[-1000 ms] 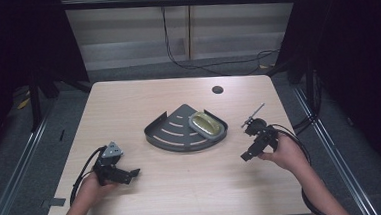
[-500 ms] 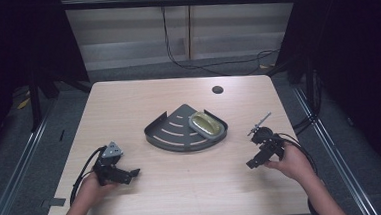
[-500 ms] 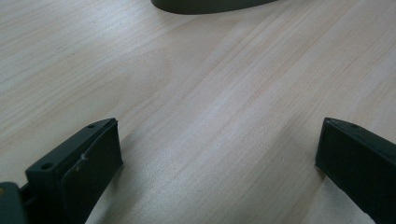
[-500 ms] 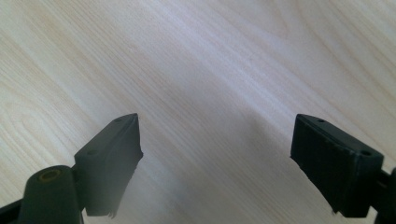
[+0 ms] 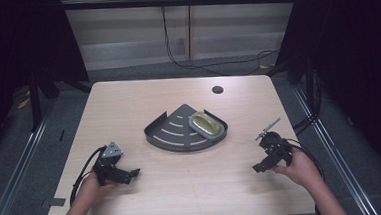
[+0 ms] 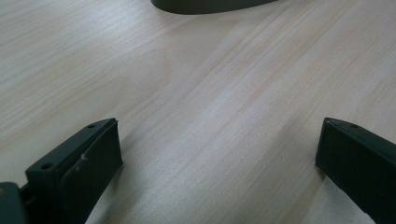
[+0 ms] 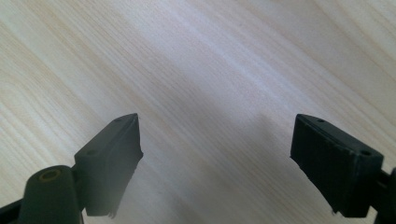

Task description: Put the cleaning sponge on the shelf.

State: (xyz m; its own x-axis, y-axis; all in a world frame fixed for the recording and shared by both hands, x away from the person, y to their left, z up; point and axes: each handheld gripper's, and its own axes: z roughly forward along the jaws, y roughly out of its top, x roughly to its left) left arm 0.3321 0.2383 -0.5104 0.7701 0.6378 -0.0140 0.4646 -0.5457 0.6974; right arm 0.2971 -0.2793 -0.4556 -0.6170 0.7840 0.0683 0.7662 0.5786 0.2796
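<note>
A dark fan-shaped tray lies in the middle of the wooden table, with a yellow-green sponge-like block in its right part. My left gripper rests low at the table's front left, open, its jaws wide apart over bare wood; the tray's edge shows far ahead of it. My right gripper is at the front right, held by a hand, open with only wood grain between its jaws. Both grippers stand well apart from the tray.
A round dark hole sits near the table's far right. Cables trail from both grippers toward the front edge. Dark floor and metal rails surround the table.
My right gripper has drawn away from the tray toward the front right of the table and come lower. The left gripper, tray and block have stayed put.
</note>
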